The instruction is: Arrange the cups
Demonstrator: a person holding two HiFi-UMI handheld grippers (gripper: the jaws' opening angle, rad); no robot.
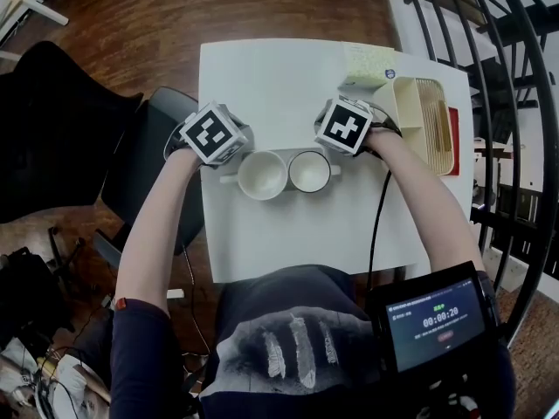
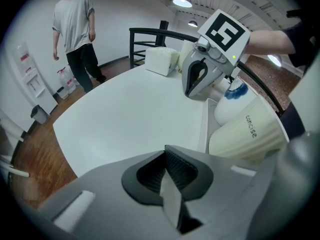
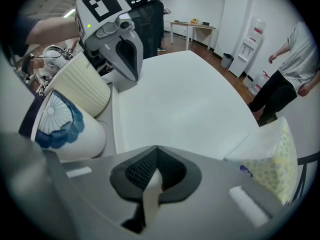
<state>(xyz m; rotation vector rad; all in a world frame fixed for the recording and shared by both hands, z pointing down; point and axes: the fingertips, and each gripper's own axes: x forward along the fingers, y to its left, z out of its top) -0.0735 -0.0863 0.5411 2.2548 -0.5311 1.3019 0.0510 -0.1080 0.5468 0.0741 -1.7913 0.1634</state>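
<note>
Two cups stand upright side by side on a white table [image 1: 297, 234]. The left one is a cream ribbed cup [image 1: 262, 175] [image 2: 245, 134] [image 3: 85, 84]. The right one is a white cup with a blue pattern [image 1: 310, 171] [image 3: 65, 126] [image 2: 235, 101]. My left gripper [image 1: 224, 166] [image 2: 167, 176] [image 3: 131, 76] is shut on the cream cup's handle, a pale strip between its pads. My right gripper [image 1: 341, 160] [image 3: 152, 176] [image 2: 192, 91] is shut on the patterned cup's handle in the same way. Both handles are mostly hidden by the grippers.
The cups sit in a shallow white tray [image 2: 206, 129] [image 3: 114, 119]. A yellow-patterned tissue pack [image 1: 367, 64] [image 3: 272, 169] and a cream rack [image 1: 424, 120] stand at the table's far right. A black chair [image 1: 148, 164] is left, a railing [image 1: 515, 103] right. A person [image 2: 75, 24] stands beyond.
</note>
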